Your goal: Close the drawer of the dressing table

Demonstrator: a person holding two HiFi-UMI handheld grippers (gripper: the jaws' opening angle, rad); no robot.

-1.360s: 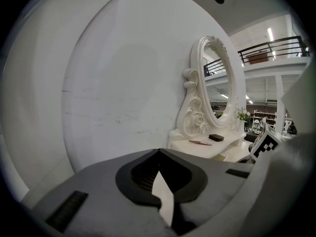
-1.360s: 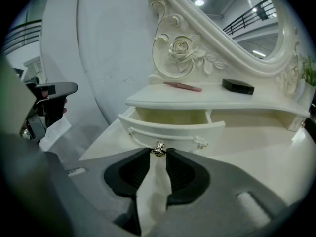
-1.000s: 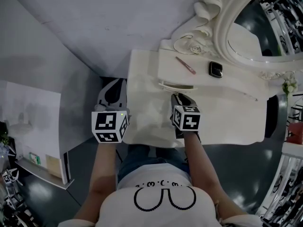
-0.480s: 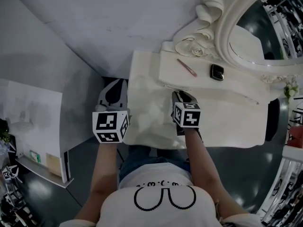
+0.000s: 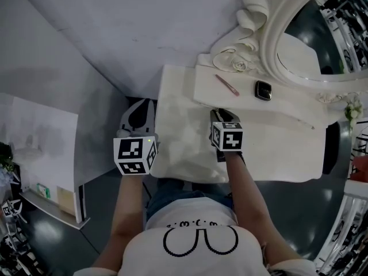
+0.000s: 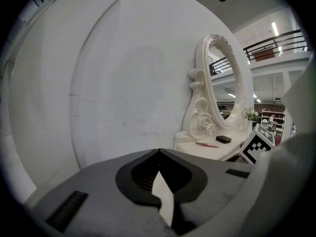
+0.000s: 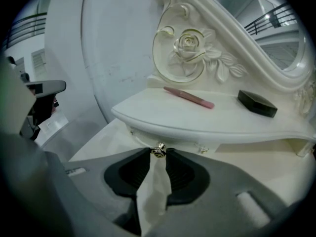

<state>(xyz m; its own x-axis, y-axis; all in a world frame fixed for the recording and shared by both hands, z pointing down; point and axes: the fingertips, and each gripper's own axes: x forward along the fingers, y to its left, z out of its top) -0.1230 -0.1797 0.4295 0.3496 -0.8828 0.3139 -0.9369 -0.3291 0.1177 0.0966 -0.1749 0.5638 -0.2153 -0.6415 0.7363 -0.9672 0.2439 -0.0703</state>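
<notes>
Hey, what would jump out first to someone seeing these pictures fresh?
The ornate white oval mirror with its carved rose dominates, rising at the back of the dressing table. In front, the right gripper has its jaws closed on the small metal knob just under the shelf, where a pink pen and a black box lie.

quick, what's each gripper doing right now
Left gripper: closed, holding nothing.
Right gripper: closed on the drawer knob.
</notes>
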